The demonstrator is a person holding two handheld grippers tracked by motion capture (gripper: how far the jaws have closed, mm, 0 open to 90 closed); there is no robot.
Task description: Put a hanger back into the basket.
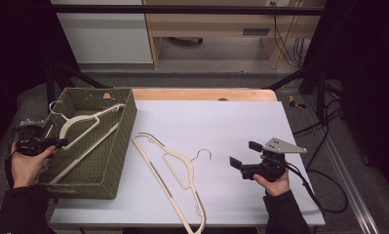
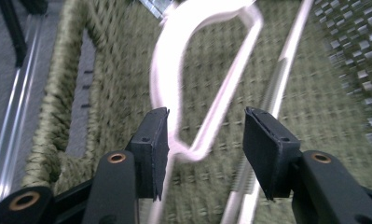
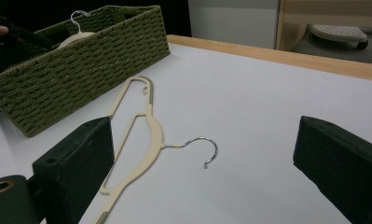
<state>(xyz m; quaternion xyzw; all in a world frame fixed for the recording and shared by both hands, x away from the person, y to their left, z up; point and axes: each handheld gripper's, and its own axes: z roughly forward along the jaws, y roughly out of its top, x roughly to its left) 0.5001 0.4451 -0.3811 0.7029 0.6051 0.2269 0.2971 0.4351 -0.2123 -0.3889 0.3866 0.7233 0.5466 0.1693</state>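
While the left claw (image 2: pixel 206 154) stands open astride the pale hanger (image 2: pixel 174 88) in the basket (image 1: pixel 126 126) at the desk's left edge, withdrawal may snag it.

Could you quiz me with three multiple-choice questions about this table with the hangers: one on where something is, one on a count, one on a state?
1. Where does the hanger with its hook toward the right gripper lie?
A. in the basket
B. on the white tabletop
C. on the floor

2. How many hangers are there?
A. one
B. two
C. four

3. How do the right gripper's jaws stand?
A. open, nothing between them
B. shut on a hanger
C. shut on the basket rim

Answers: 1 B, that hanger lies flat on the tabletop beside the basket. 2 B, one on the tabletop, another hanger in the basket. 3 A, the right gripper view shows its jaws wide apart, nothing between.
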